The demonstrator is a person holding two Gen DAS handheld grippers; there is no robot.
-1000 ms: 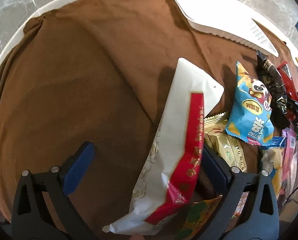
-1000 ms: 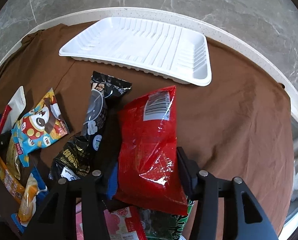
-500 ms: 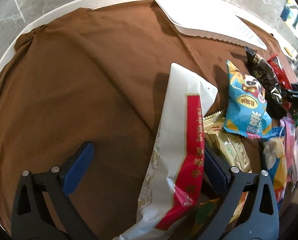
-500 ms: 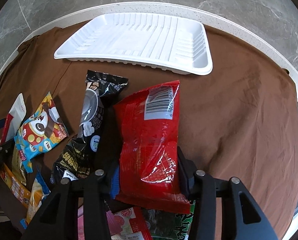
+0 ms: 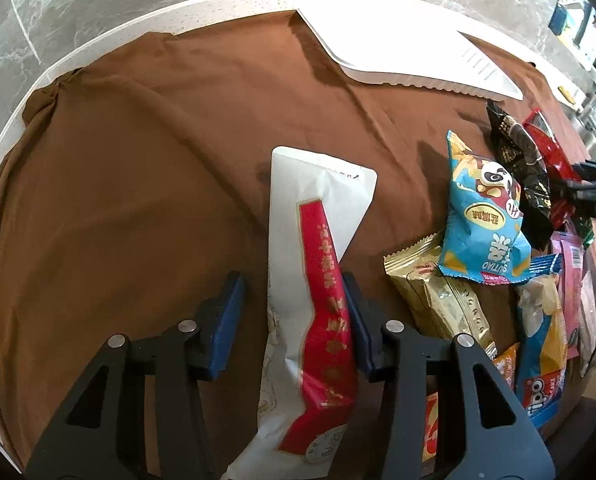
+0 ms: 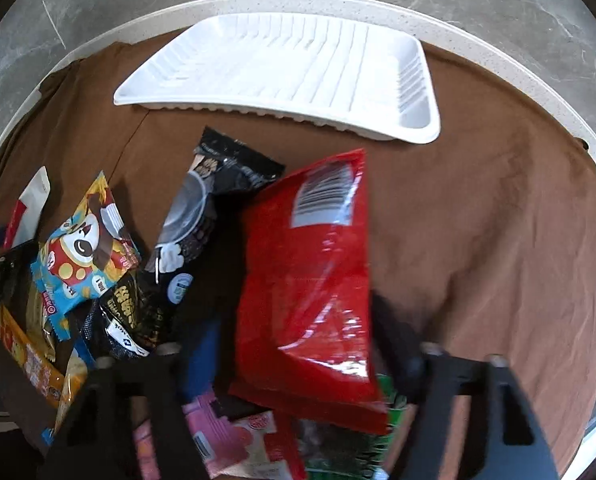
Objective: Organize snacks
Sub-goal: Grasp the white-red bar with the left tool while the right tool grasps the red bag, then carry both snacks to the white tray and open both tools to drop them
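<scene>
My left gripper (image 5: 291,312) has its jaws around a long white packet with a red band (image 5: 314,264). The right pad touches it; a small gap shows at the left pad. My right gripper (image 6: 298,336) is blurred and holds a red snack bag (image 6: 310,280), lifted above the pile. An empty white tray (image 6: 298,76) lies at the far side of the brown cloth, and its edge shows in the left wrist view (image 5: 410,64). A blue cartoon packet (image 5: 482,216), a black packet (image 6: 201,232) and a gold packet (image 5: 438,300) lie between the grippers.
More packets, pink (image 6: 225,436), green (image 6: 346,448) and orange (image 6: 25,356), are heaped at the near edge. The brown cloth (image 5: 137,184) covers a round white table (image 6: 498,36). A grey marble floor lies beyond.
The left jaws have closed in from wide open around the white packet, which now lies straighter between them. The right gripper has raised the red bag and moved it toward the tray.
</scene>
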